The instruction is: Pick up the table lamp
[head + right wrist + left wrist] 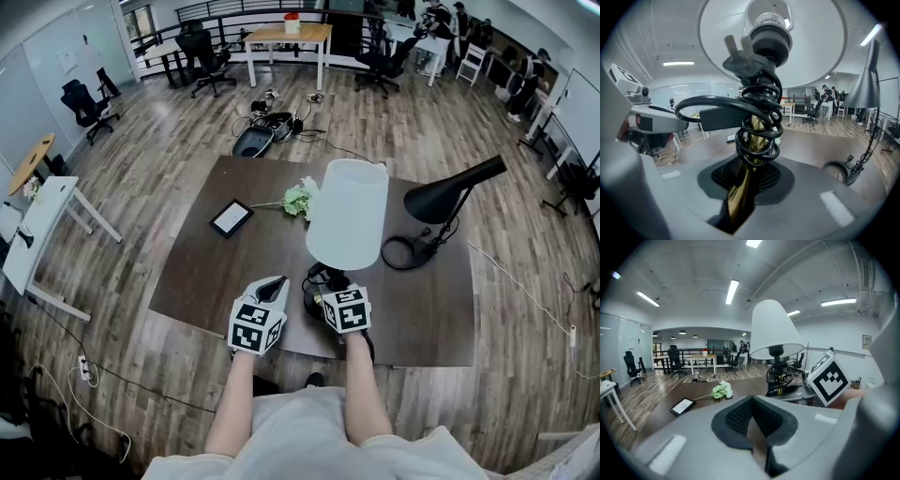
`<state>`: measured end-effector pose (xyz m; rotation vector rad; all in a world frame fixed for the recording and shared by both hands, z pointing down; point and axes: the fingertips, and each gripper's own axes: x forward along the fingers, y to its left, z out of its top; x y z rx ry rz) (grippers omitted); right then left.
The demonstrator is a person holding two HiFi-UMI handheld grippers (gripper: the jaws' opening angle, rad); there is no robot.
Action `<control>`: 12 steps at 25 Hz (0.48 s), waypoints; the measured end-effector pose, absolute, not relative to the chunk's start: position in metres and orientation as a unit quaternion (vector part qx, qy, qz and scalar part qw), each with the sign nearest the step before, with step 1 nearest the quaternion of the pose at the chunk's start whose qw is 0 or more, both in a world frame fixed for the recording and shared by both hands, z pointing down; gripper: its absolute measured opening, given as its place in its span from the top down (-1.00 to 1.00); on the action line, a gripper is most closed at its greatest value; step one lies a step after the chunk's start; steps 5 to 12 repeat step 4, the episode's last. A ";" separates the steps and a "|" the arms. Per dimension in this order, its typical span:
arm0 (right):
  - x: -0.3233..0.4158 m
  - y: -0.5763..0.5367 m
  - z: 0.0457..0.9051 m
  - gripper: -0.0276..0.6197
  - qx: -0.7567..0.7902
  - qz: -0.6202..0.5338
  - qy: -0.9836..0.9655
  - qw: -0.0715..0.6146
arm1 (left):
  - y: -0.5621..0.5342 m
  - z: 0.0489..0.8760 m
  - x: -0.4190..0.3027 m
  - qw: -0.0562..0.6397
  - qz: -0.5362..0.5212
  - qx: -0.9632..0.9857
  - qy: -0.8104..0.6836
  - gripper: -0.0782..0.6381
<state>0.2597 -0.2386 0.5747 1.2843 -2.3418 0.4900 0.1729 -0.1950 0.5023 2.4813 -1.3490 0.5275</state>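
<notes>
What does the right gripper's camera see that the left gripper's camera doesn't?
Only the right gripper view shows the inside of the white shade, the plug, and the right gripper shut on the gold stem. Only the left gripper view shows the right gripper's marker cube and the shade's outside. Both show the table lamp, its coiled black cord and the dark table.

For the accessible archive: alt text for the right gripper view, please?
The right gripper is shut on the brass stem of the table lamp, seen from below its white shade, with a black cord coiled round the stem. A black desk lamp stands on the table at right.
</notes>
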 end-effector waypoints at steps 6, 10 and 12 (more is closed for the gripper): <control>0.264 -0.247 0.570 0.58 0.470 0.175 -0.841 0.204 | -0.201 0.498 0.179 0.125 0.185 0.862 -0.456 0.77; 0.264 -0.247 0.570 0.58 0.470 0.175 -0.841 0.204 | -0.201 0.498 0.179 0.125 0.185 0.862 -0.456 0.77; 0.264 -0.247 0.570 0.58 0.470 0.175 -0.841 0.204 | -0.201 0.498 0.179 0.125 0.185 0.862 -0.456 0.77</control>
